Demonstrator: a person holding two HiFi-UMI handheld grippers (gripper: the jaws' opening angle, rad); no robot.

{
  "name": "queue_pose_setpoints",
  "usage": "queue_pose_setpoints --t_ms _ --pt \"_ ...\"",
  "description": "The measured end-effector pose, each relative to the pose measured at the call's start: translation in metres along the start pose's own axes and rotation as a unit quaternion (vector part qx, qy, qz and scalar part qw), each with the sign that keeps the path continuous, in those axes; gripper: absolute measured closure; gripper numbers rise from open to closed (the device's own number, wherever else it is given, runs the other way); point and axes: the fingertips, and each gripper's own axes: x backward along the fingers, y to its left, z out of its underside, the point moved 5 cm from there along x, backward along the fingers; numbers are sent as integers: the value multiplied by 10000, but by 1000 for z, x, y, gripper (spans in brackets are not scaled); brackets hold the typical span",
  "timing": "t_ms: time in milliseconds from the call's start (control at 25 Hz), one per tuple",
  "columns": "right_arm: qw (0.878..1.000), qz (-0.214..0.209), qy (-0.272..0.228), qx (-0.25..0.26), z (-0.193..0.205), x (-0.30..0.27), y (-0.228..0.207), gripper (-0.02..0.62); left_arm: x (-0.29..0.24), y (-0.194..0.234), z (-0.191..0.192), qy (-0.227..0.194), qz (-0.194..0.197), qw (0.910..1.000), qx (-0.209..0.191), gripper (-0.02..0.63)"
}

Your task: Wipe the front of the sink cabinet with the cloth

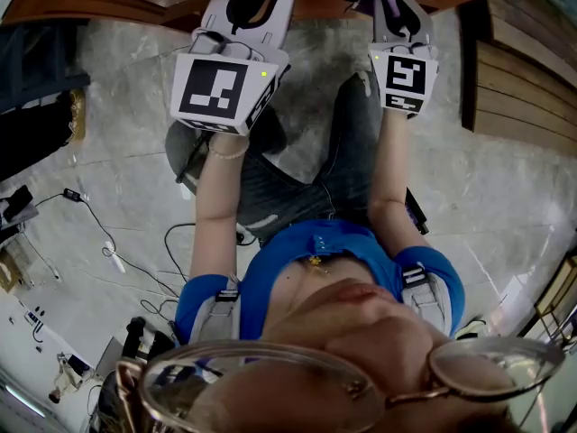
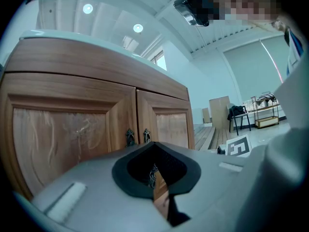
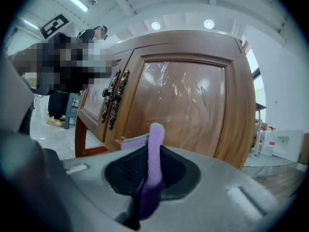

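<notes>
A brown wooden sink cabinet (image 3: 188, 105) with two panelled doors fills the view ahead. My right claw (image 3: 148, 153), near the cabinet's right-hand door, is clenched on a soft lilac cloth (image 3: 154, 173), a folded strip standing up between the jaws. My left claw (image 2: 157, 175), facing the cabinet's middle seam, is closed on nothing. The cloth looks light, limp and easily dragged loose. I judge that a deep pinch across the fold holds best.
</notes>
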Motion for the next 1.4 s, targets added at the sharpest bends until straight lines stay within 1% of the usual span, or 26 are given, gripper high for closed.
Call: queue_pose_setpoints --t_ms 240,320,400,560,840,920,1040,1120,1200,1240,1320,1360,1400 --pt "9982 -518 -269 154 -21 -15 41 543 1 -1 0 -24 36 10000 29 604" --pt "9973 -619 -315 234 -27 -19 53 543 2 -1 -1 -30 35 10000 29 604" --pt "9973 -613 -307 274 -29 -20 57 543 3 1 -1 -22 16 10000 47 604" --pt "9974 -626 -299 198 -29 -20 57 543 4 6 1 9 -17 10000 66 604" --pt "9974 -638 -309 126 -31 -17 54 543 0 2 7 84 125 9998 136 604" --pt "9971 -609 -458 2 -43 -11 53 543 0 5 9 109 196 9996 182 604" --pt "9955 -417 -805 -270 -78 2 41 543 -2 7 3 67 409 9990 136 604" --pt "9945 -271 -959 -311 -102 9 29 543 -5 5 -7 62 613 9981 -69 604" --pt "9949 -190 -933 -342 -121 13 19 543 -7 -2 -15 182 694 9969 -323 604" --pt "9956 -198 -850 -352 -129 14 15 543 -7 -4 -18 130 590 9974 -380 604" --pt "9979 -339 -470 -284 -141 15 12 543 -11 1 -28 -111 130 9988 -462 604" --pt "9985 -435 -244 -232 -148 16 11 543 -12 7 -34 -158 -111 9987 -470 604" --pt "9985 -525 -52 -173 -157 18 11 543 -12 13 -40 -113 -287 9988 -374 604"
